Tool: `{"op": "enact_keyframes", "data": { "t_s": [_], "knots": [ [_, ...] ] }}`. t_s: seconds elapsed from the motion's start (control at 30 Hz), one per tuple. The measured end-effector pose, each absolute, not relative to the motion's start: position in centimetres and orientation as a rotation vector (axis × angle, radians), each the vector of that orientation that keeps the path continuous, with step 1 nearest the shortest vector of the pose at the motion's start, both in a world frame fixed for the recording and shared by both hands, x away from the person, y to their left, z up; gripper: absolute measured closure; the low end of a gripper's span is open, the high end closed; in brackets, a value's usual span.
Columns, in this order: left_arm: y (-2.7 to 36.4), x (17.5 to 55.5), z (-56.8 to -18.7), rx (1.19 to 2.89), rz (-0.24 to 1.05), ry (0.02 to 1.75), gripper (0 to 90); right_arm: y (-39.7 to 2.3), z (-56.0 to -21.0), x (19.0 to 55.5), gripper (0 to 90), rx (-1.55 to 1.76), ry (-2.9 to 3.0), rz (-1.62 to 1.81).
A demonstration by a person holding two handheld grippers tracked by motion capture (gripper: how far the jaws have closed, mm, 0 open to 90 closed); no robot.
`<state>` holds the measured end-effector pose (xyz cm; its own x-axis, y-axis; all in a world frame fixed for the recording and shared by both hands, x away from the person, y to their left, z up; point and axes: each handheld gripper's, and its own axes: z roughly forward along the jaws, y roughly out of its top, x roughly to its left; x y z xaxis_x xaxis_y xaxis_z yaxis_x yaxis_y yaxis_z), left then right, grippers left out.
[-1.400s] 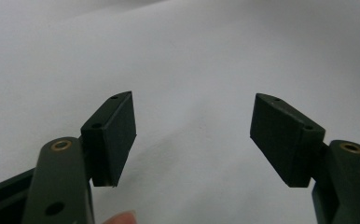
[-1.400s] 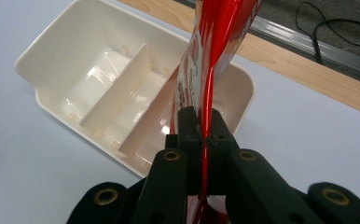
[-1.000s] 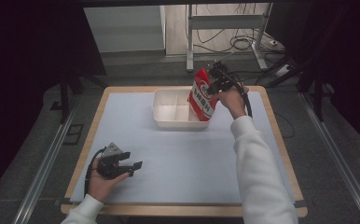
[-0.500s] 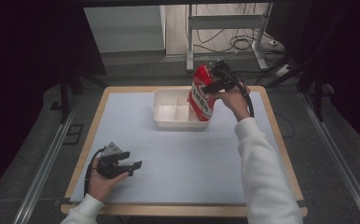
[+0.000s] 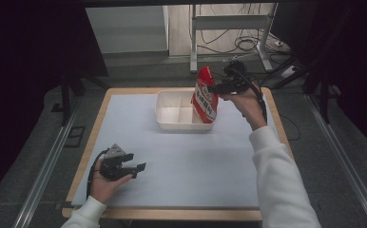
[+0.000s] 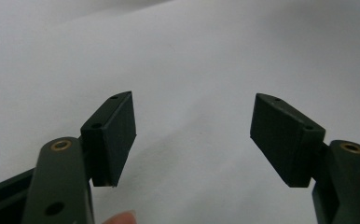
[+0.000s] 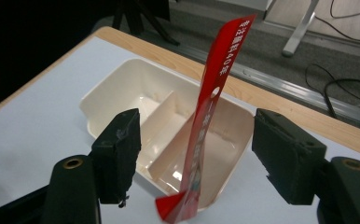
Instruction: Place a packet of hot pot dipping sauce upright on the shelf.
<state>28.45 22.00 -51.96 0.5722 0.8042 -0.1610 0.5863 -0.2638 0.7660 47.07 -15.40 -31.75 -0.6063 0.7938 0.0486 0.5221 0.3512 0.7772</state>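
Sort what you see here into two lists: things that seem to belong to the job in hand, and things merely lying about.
Part of the job, as it seems:
- red packet, standing in the tray
- white divided tray
- right gripper, open beside the packet

Just there:
- left gripper, open, holding nothing
- cables on the floor
- metal stand beyond the table

A red snack packet (image 5: 205,96) with white print stands nearly upright at the right end of a cream-white tray (image 5: 172,112), its lower edge down in the right compartment and its flat top, with a punched hanging hole, leaning toward 1 o'clock. Seen edge-on in the right gripper view, the packet (image 7: 205,121) is thin and slightly bowed. The tray (image 7: 122,88), split by one divider, lies on the table at 12 o'clock.
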Motion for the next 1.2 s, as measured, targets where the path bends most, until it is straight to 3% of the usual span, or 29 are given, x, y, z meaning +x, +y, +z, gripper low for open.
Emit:
{"op": "enact_keyframes", "data": {
  "t_s": [0.53, 1.0, 1.2],
  "knots": [
    [21.9, 28.4, -52.1, 1.974, 0.339, 1.128, 30.5, -19.4, -34.6, 41.1, 29.3, 1.060, 2.306, 1.273],
    [21.8, 28.3, -52.1, 1.971, 0.339, 1.140, 30.4, -22.9, -45.2, 36.2, 29.3, 1.086, 2.373, 1.239],
    [21.7, 28.3, -52.1, 1.974, 0.342, 1.138, 30.4, -24.0, -47.7, 35.6, 29.3, 1.146, 2.398, 1.207]
  ]
}}
